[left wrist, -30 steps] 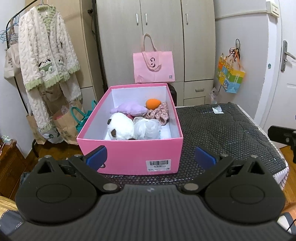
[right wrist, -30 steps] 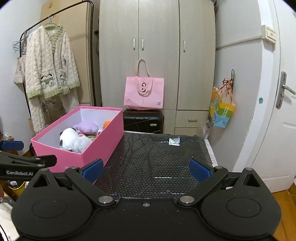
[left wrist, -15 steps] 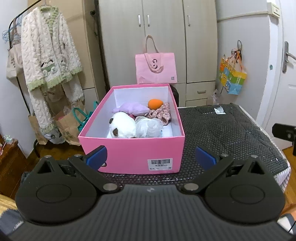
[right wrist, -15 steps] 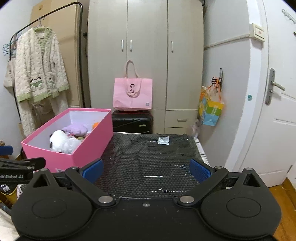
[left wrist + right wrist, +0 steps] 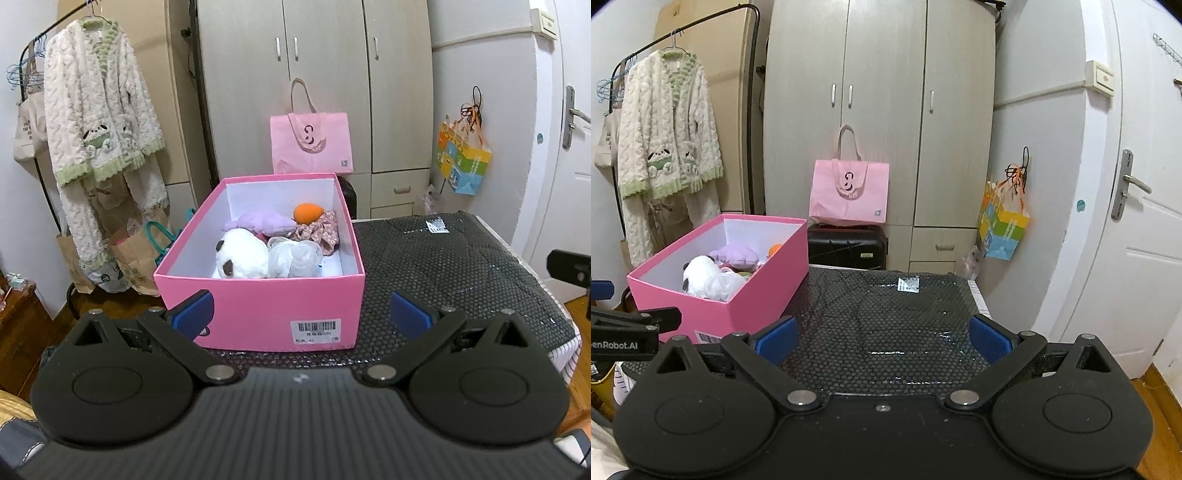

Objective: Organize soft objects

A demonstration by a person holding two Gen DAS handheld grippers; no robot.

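A pink box (image 5: 258, 314) (image 5: 713, 314) stands on the left part of a black bubble-wrap-covered table (image 5: 461, 266) (image 5: 886, 321). Inside it lie a white plush (image 5: 242, 258) (image 5: 700, 273), a purple plush (image 5: 264, 223) (image 5: 738, 256), an orange sponge (image 5: 308, 213), a floral scrunchie (image 5: 319, 232) and a white mesh puff (image 5: 295, 258). My left gripper (image 5: 301, 314) is open and empty, just in front of the box's near wall. My right gripper (image 5: 882, 338) is open and empty over the bare table, right of the box.
A pink tote bag (image 5: 310, 144) (image 5: 849, 192) sits on a black suitcase (image 5: 847, 245) before the wardrobe. A fleece robe (image 5: 99, 122) hangs on a rack at left, paper bags (image 5: 129, 258) below it. A colourful bag (image 5: 1003, 225) hangs near the door (image 5: 1137, 221).
Both grippers have drawn back and risen a little, so the box sits slightly lower and farther in the views. Both stay open; nothing in the box has moved.
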